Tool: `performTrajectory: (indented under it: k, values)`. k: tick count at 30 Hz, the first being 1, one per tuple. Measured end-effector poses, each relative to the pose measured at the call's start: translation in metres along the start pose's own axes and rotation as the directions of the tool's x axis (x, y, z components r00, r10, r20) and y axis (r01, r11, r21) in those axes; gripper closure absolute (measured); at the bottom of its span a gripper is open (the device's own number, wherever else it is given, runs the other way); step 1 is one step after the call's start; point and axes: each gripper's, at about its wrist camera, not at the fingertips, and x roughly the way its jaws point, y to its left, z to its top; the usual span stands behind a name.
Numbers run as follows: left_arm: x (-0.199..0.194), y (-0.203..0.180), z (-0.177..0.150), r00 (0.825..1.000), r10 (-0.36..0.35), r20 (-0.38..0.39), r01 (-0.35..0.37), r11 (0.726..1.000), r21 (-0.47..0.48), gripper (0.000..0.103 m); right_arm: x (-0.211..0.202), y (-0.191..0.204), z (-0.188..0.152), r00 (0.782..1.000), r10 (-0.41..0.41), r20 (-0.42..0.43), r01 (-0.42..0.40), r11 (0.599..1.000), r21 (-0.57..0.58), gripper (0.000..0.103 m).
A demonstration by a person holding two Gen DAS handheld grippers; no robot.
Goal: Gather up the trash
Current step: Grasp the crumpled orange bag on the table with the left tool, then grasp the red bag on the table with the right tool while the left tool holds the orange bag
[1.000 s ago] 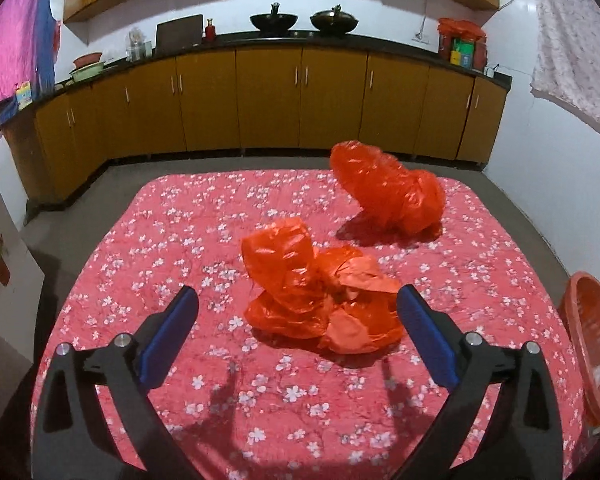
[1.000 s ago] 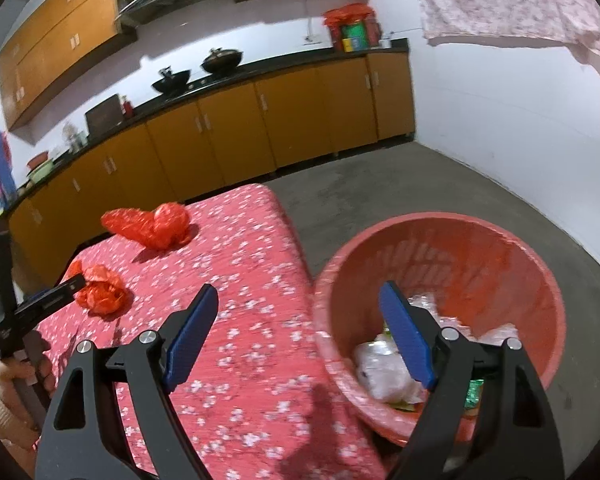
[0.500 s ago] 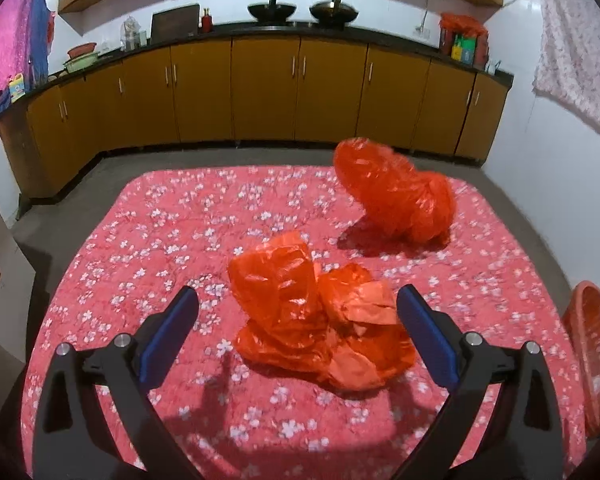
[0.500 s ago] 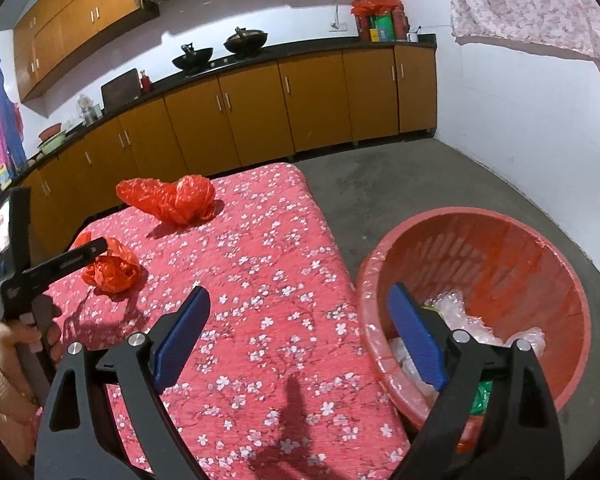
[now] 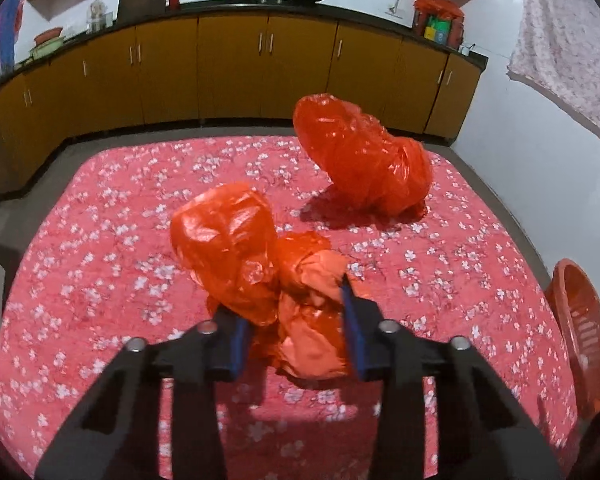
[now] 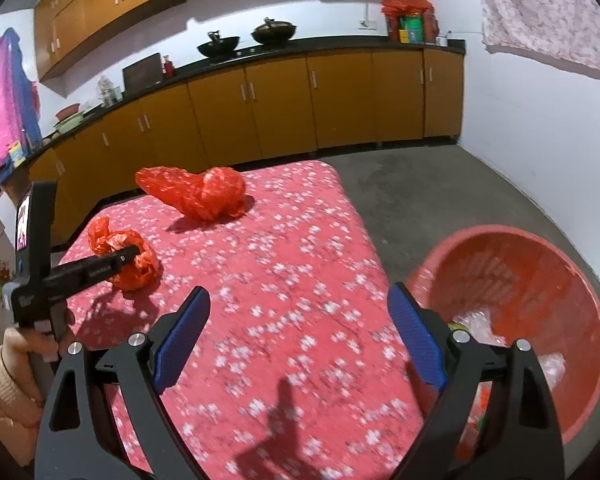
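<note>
Closed since the earlier frame, the left gripper now pinches the near crumpled red bag between its blue pads; previously the fingers stood wide on either side of it. That bag lies on the floral tablecloth. At 1 o'clock from it, well apart, rests a second red bag. The right gripper hangs with fingers spread wide, holding nothing, above the cloth; at its 3 o'clock stands the red basket containing clear plastic waste.
</note>
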Motion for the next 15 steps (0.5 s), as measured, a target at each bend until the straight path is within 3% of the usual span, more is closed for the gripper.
performTrajectory:
  k: [7,15]
  values:
    - [-0.029,0.037,-0.005,0.998,0.049,0.042,-0.048,0.998,-0.034,0.069,0.031,0.038,0.027,0.999,0.041,0.033,-0.038,0.995,-0.089,0.013]
    - [-0.044,0.080,-0.011,0.995,0.090,0.041,-0.085,0.990,-0.108,0.069,0.095,0.066,0.061,0.995,0.086,0.051,-0.078,0.987,-0.141,0.013]
